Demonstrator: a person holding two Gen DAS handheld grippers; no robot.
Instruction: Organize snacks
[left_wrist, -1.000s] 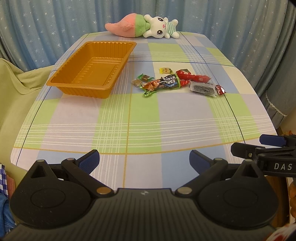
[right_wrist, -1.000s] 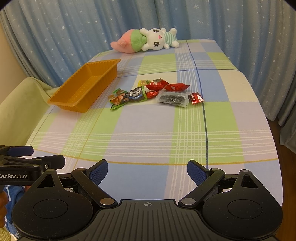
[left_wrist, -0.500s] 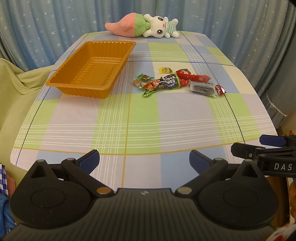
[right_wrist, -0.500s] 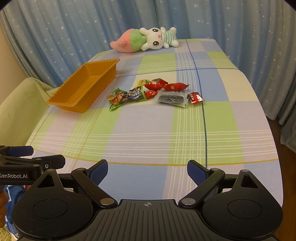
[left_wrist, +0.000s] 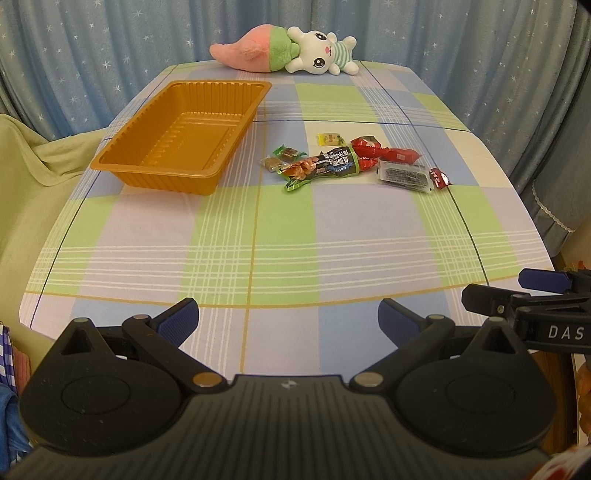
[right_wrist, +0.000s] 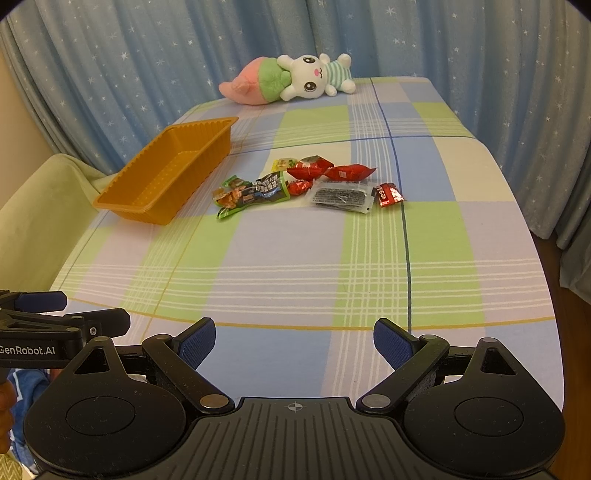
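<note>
**Two open grippers at the near edge of a snack table**

The left gripper (left_wrist: 288, 314) and the right gripper (right_wrist: 294, 336) hover over the near edge of a table with a green, blue and lilac checked cloth (left_wrist: 258, 236), jaws spread wide, holding nothing. A cluster of small wrapped snacks (left_wrist: 351, 162) lies mid-table. Just left of it sits an empty orange ribbed plastic tray (left_wrist: 184, 136). A pink-and-white plush rabbit (left_wrist: 288, 55) lies at the far edge.

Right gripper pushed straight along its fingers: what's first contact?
Likely bare checked tablecloth; nothing stands before the open right gripper. Beyond lies the clear packet of dark snack, though depth is unclear.
</note>
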